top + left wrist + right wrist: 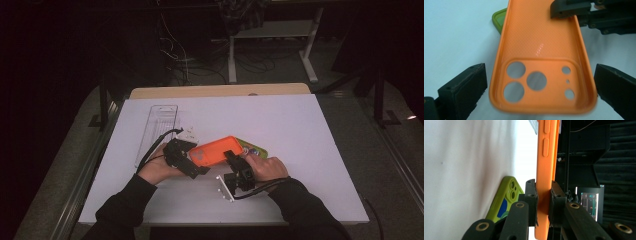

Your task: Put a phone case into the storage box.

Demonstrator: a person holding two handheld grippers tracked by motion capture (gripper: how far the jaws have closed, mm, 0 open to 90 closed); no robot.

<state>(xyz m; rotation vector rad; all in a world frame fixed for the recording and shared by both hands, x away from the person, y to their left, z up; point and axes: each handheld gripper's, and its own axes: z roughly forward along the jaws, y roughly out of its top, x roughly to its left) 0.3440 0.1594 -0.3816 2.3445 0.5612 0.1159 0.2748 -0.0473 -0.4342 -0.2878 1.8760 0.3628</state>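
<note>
Item: orange phone case (pixel 216 150), lifted above the white bench (pixel 300 150), pinched by its rim in the right tongs (pixel 543 195). Left tongs (pixel 539 85) spread wide around its camera end, not yet closed. Green case (pixel 504 197) lay beneath. Room dark, cables behind.

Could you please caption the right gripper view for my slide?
Right gripper pinches the orange phone case by its edge above a green case.

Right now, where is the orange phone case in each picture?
High view: orange phone case at table centre, between both tools.
Left gripper view: fills the middle, inside up, camera holes near.
Right gripper view: edge-on, upright, clamped in the right tool.
Shared landmark: green phone case beside it.
</note>
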